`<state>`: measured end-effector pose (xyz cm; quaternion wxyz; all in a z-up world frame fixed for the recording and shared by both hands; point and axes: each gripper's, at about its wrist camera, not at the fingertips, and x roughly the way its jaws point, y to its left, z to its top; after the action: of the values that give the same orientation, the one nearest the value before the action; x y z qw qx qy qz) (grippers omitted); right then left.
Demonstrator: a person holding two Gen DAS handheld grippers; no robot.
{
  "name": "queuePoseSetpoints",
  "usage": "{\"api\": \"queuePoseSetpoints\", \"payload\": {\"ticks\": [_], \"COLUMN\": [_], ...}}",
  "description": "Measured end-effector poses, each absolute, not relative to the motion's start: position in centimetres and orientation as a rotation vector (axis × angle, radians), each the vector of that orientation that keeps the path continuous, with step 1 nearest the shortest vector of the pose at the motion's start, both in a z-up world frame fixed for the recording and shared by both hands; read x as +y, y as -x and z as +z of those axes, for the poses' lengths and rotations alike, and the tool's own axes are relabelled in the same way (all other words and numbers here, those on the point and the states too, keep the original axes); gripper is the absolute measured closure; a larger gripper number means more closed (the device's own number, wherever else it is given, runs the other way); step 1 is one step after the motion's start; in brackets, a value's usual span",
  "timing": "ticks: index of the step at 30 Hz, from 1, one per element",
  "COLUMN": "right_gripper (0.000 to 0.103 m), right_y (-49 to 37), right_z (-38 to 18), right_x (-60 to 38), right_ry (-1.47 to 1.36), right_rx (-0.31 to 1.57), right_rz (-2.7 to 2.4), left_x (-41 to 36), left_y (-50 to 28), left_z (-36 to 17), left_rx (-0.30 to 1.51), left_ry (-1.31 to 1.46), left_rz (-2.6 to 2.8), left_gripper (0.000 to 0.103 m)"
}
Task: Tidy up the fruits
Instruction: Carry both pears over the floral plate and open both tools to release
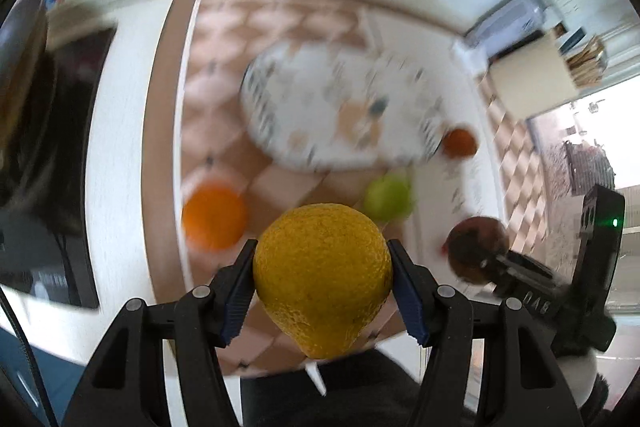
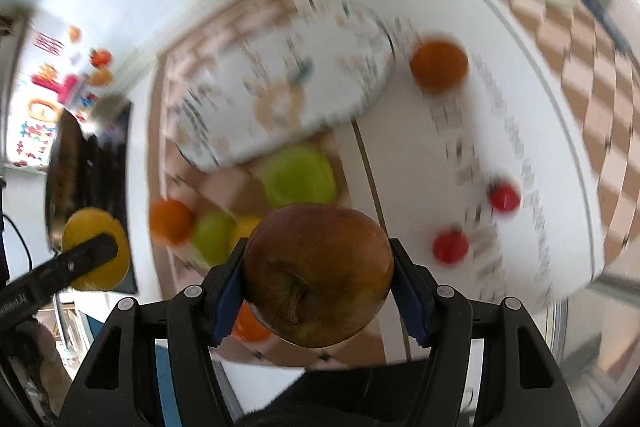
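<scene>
Left gripper (image 1: 322, 285) clamped on a lemon (image 1: 322, 277); right gripper (image 2: 318, 285) clamped on a brown apple (image 2: 318, 273). Both held above the table, near the patterned plate (image 1: 264, 131). Judged step: carrying fruit to the plate. Next: lower, release over it. Plate and loose fruit beside it motion-blurred; contents unclear.

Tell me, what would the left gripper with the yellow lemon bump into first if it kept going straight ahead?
Probably the patterned plate on the table. The left gripper points over the gap between the orange and the green apple, toward that plate. Blur makes depth uncertain.
</scene>
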<state>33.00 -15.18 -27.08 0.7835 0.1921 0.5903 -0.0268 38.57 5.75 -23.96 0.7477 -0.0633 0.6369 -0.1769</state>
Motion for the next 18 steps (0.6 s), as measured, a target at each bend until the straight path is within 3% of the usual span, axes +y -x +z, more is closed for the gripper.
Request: {"api": "queuePoseSetpoints", "payload": {"ticks": [9, 18], "right_gripper": [0.035, 0.035], "right_y": [-44.9, -53.5], "right_z": [-27.9, -33.7], "right_x": [-16.0, -14.1], "right_ry": [-0.309, -0.186], "right_rx": [1.288, 1.383], "right_rz": [0.028, 0.091], "left_x": [3.2, 3.1], "left_y": [-48.3, -54.9], "left_z": [-24.2, -32.4], "left_rx": [1.378, 1.601], "left_ry": [0.123, 0.359], "left_rz": [-0.292, -0.24], "left_gripper": [0.043, 0.043]}}
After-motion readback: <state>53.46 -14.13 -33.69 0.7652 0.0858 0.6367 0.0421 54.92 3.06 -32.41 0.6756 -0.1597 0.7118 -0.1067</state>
